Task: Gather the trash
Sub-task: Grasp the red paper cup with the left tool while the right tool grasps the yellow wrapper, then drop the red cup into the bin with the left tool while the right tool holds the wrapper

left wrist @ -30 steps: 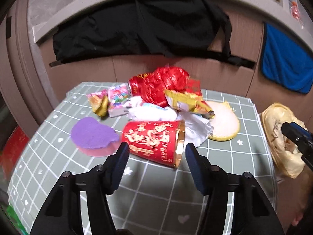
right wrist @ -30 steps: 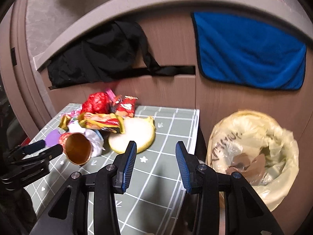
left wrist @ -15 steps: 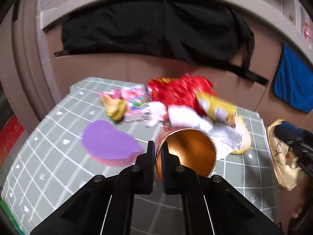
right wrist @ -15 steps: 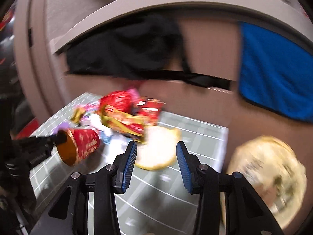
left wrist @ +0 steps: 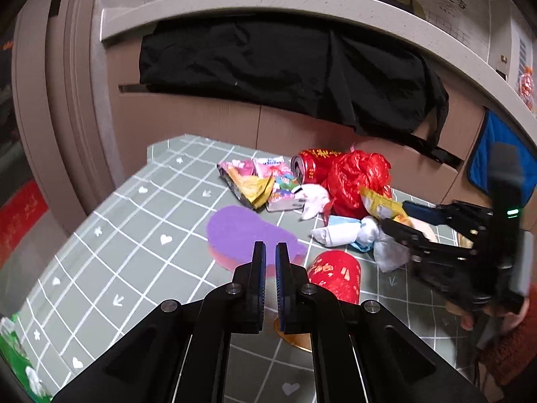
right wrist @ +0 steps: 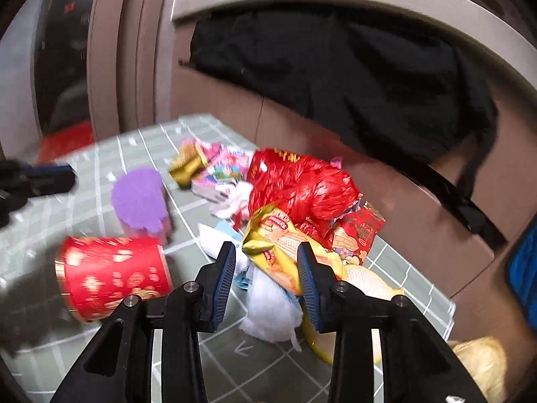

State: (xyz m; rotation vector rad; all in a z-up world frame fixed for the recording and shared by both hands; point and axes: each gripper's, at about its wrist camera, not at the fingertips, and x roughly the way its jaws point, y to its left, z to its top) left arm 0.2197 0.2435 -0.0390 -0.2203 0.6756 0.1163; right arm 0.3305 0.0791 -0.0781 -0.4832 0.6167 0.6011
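A red paper cup [left wrist: 334, 277] with a gold rim lies on its side just right of my left gripper [left wrist: 271, 245]. The jaws are shut, nothing shows between the pads, and the rim runs under the right finger. In the right wrist view the cup [right wrist: 114, 275] sits well below the left gripper [right wrist: 63, 178]. My right gripper [right wrist: 265, 247] is closing over the trash pile. A yellow snack wrapper [right wrist: 278, 252] and a white tissue wad [right wrist: 268, 309] sit between its jaws, and I see no firm press. Behind them lies a red plastic bag [right wrist: 302, 188].
The green checked table [left wrist: 134, 241] also carries a purple felt piece [left wrist: 241, 228], pink wrappers [left wrist: 268, 174], a red can [left wrist: 310, 166] and a pale round mat [right wrist: 365, 278]. A yellowish trash bag [right wrist: 480, 362] stands off the right edge. A black cloth [left wrist: 285, 67] hangs behind.
The left jaws closed from wide to shut and had the cup's rim pinched half a second ago; now the cup lies beside them. The right gripper swung left onto the pile and its jaws narrowed.
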